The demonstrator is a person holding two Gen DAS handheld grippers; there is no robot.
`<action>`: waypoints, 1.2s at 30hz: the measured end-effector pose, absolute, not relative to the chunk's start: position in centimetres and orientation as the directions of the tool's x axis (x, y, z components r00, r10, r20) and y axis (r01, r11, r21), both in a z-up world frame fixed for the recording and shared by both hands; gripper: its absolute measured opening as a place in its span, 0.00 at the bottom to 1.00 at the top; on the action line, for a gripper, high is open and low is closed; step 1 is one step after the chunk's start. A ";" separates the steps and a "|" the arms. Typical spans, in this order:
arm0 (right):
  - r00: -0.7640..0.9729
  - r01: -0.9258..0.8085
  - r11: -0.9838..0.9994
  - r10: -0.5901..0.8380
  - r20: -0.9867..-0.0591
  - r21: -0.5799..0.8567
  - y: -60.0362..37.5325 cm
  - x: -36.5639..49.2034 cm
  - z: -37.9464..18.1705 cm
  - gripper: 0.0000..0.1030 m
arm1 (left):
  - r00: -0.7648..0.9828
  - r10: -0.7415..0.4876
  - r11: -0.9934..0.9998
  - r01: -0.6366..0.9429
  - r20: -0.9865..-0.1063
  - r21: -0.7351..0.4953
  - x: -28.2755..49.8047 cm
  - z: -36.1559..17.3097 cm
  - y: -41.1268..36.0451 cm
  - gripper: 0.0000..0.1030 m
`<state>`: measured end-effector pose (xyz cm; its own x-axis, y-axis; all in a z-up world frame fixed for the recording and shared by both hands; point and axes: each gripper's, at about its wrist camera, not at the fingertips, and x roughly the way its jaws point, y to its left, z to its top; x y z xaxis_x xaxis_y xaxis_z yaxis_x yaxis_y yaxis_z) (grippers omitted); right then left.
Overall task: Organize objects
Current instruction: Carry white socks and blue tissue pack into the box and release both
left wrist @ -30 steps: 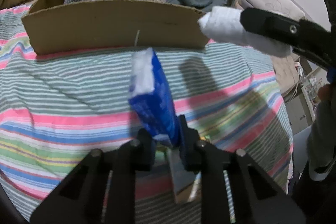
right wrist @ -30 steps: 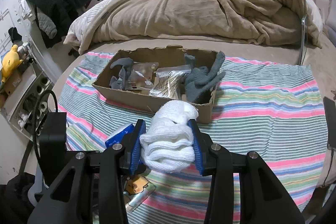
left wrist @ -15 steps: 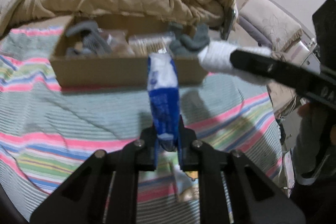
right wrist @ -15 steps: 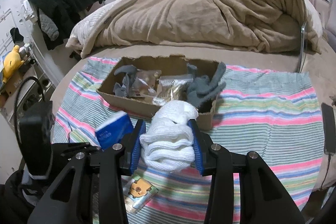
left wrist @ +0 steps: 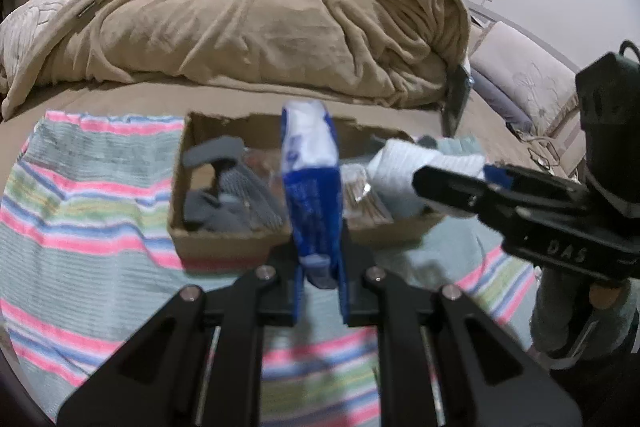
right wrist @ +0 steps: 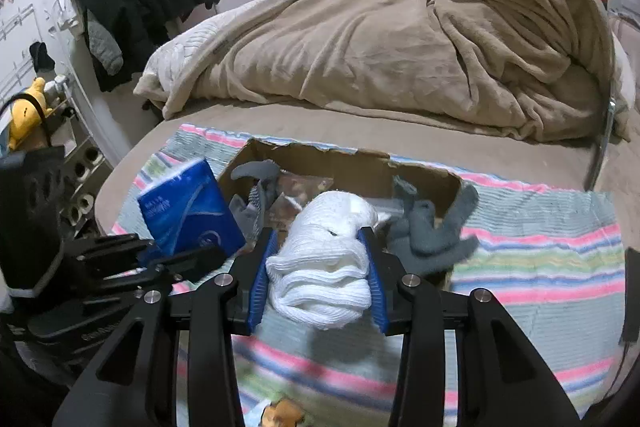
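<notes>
Your left gripper [left wrist: 320, 267] is clamped on the lower end of a blue tissue pack [left wrist: 312, 187], which stands nearly upright between its fingers, white top end up, held above the near wall of the cardboard box [left wrist: 224, 243]. From the right wrist view, that pack [right wrist: 190, 207] sits just left of the box's left end. Your right gripper [right wrist: 320, 275] is closed on a bundle of white gloves [right wrist: 324, 263], squeezed between the blue pads [right wrist: 260, 279]; the bundle hangs over the box's near edge [right wrist: 448, 275], towards its right half. In the left wrist view, the white gloves [left wrist: 404, 163] reach in from the right over the box interior.

Inside the box you have grey gloves [left wrist: 228, 187] at the left, clear packets [left wrist: 364, 195] in the middle and another grey glove [right wrist: 432, 227] draped over the right wall. The box rests on a striped cloth [right wrist: 540, 267] spread on the bed [right wrist: 224, 119], with a rumpled tan blanket [right wrist: 400, 39] behind it. A small printed packet [right wrist: 280, 413] lies on the cloth near you.
</notes>
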<state>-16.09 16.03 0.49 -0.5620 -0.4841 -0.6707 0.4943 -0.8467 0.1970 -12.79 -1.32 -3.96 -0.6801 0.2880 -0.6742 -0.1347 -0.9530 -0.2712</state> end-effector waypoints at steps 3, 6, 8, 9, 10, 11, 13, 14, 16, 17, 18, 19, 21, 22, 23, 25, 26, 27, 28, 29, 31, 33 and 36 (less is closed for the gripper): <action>-0.558 0.494 -0.847 -0.483 -0.675 0.197 15.3 -17.4 0.0 0.42 | -0.674 0.296 -0.950 -0.134 -0.676 -0.282 -14.2 -4.0 -2.3 0.13; -0.554 0.493 -0.847 -0.481 -0.680 0.198 14.5 -18.8 -0.5 0.42 | -0.677 0.289 -0.951 -0.120 -0.677 -0.286 -15.5 -4.2 -3.1 0.13; -0.549 0.492 -0.848 -0.479 -0.685 0.199 14.0 -19.7 -1.0 0.42 | -0.674 0.287 -0.951 -0.113 -0.681 -0.289 -16.3 -4.4 -3.5 0.13; -0.546 0.492 -0.847 -0.480 -0.687 0.200 13.7 -20.1 -1.3 0.42 | -0.669 0.285 -0.951 -0.109 -0.687 -0.288 -16.8 -4.7 -3.8 0.13; -0.543 0.492 -0.847 -0.479 -0.690 0.200 13.4 -20.5 -1.6 0.42 | -0.664 0.282 -0.952 -0.106 -0.693 -0.286 -17.2 -4.9 -3.9 0.13; -0.540 0.492 -0.847 -0.478 -0.693 0.201 13.2 -20.9 -1.9 0.42 | -0.656 0.281 -0.952 -0.102 -0.700 -0.287 -17.7 -5.3 -4.1 0.13; -0.530 0.490 -0.847 -0.477 -0.701 0.207 12.8 -21.8 -2.6 0.42 | -0.634 0.279 -0.953 -0.089 -0.721 -0.290 -18.6 -6.2 -4.5 0.13; -0.528 0.488 -0.848 -0.476 -0.704 0.208 12.6 -22.1 -2.9 0.42 | -0.625 0.281 -0.952 -0.085 -0.728 -0.295 -18.9 -6.7 -4.6 0.14; -0.521 0.485 -0.848 -0.475 -0.709 0.212 12.3 -22.7 -3.5 0.42 | -0.609 0.286 -0.950 -0.078 -0.740 -0.302 -19.5 -7.4 -4.9 0.15; -0.519 0.485 -0.849 -0.475 -0.711 0.213 12.2 -22.9 -3.8 0.42 | -0.602 0.288 -0.949 -0.076 -0.745 -0.305 -19.7 -7.7 -5.0 0.16; -0.518 0.486 -0.849 -0.472 -0.713 0.209 12.0 -23.1 -4.1 0.42 | -0.593 0.292 -0.947 -0.072 -0.750 -0.311 -19.9 -8.0 -5.1 0.18; -0.522 0.487 -0.850 -0.468 -0.713 0.202 11.8 -23.2 -4.3 0.42 | -0.586 0.297 -0.945 -0.069 -0.754 -0.319 -20.0 -8.2 -5.3 0.19; -0.529 0.483 -0.853 -0.462 -0.712 0.195 11.7 -23.3 -4.6 0.43 | -0.577 0.295 -0.946 -0.065 -0.762 -0.317 -20.1 -8.5 -5.4 0.23; -0.528 0.484 -0.853 -0.464 -0.711 0.198 11.7 -23.3 -4.8 0.43 | -0.575 0.288 -0.949 -0.062 -0.766 -0.310 -20.1 -8.5 -5.4 0.25; -0.527 0.483 -0.853 -0.465 -0.711 0.199 11.7 -23.3 -4.8 0.44 | -0.575 0.278 -0.952 -0.057 -0.770 -0.302 -20.1 -8.5 -5.4 0.28; -0.530 0.482 -0.854 -0.463 -0.710 0.197 11.6 -23.2 -4.8 0.45 | -0.578 0.274 -0.952 -0.049 -0.769 -0.303 -19.9 -8.3 -5.5 0.33; -0.532 0.480 -0.855 -0.460 -0.711 0.194 11.6 -23.2 -4.9 0.50 | -0.580 0.274 -0.951 -0.045 -0.767 -0.306 -19.7 -8.2 -5.6 0.37; -0.531 0.481 -0.855 -0.461 -0.711 0.195 11.6 -23.2 -4.8 0.54 | -0.584 0.265 -0.952 -0.036 -0.767 -0.302 -19.5 -8.0 -5.6 0.39; -0.532 0.481 -0.854 -0.462 -0.710 0.196 11.6 -23.2 -4.8 0.55 | -0.586 0.261 -0.953 -0.030 -0.767 -0.302 -19.3 -7.8 -5.7 0.40; -0.533 0.481 -0.855 -0.462 -0.708 0.196 11.6 -23.1 -4.7 0.56 | -0.589 0.259 -0.952 -0.024 -0.765 -0.304 -19.0 -7.6 -5.9 0.43; -0.535 0.485 -0.852 -0.466 -0.705 0.195 11.6 -22.8 -4.4 0.58 | -0.598 0.265 -0.949 -0.020 -0.757 -0.316 -18.4 -7.2 -6.2 0.55; -0.537 0.490 -0.850 -0.469 -0.701 0.194 11.7 -22.3 -4.0 0.60 | -0.612 0.253 -0.950 -0.009 -0.749 -0.313 -17.5 -6.6 -6.4 0.64; -0.539 0.490 -0.850 -0.469 -0.699 0.192 11.6 -21.4 -3.4 0.60 | -0.626 0.249 -0.949 -0.004 -0.739 -0.316 -16.6 -5.8 -6.7 0.66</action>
<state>-21.40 11.63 -3.39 -0.5392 -0.4691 -0.6994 0.4901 -0.8502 0.1924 -16.64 -6.71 -5.78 -0.6260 0.2485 -0.7392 -0.0040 -0.9489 -0.3157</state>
